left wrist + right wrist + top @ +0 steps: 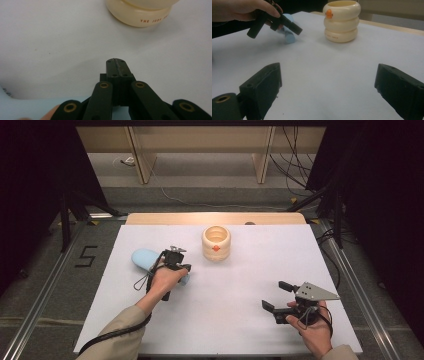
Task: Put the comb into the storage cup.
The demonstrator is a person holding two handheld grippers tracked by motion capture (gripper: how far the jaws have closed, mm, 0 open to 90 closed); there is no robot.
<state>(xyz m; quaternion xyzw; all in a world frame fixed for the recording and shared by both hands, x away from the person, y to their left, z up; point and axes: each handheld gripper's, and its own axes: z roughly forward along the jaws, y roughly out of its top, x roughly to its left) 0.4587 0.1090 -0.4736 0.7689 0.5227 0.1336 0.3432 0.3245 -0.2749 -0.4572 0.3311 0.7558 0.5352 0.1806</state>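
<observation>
Left fingers: pressed flat together with nothing between them, tips aimed over bare worktop toward the cream cup.
Blue piece: a pale blue, rounded item lying on the worktop under and behind the left fingers, beneath the left hand; in the left gripper view its edge runs along the bottom, behind the tips, and in the right gripper view its end pokes out below the left gripper. Whether the gripper touches it I cannot tell.
Cream cup: a ringed, open-topped cup with an orange mark on its side, upright, ahead of the left fingertips and apart from them; its base is at the top of the left gripper view.
Right fingers: spread wide and empty, held low over the near worktop, well apart from both items.
Worktop: white sheet, bare between the two grippers.
Step in hand, as I judge it: taking up the blue piece with the left fingers.
Doing it well: part the fingers first, draw back so the piece lies between the tips, close across its narrow width, and lift level before heading to the cup.
</observation>
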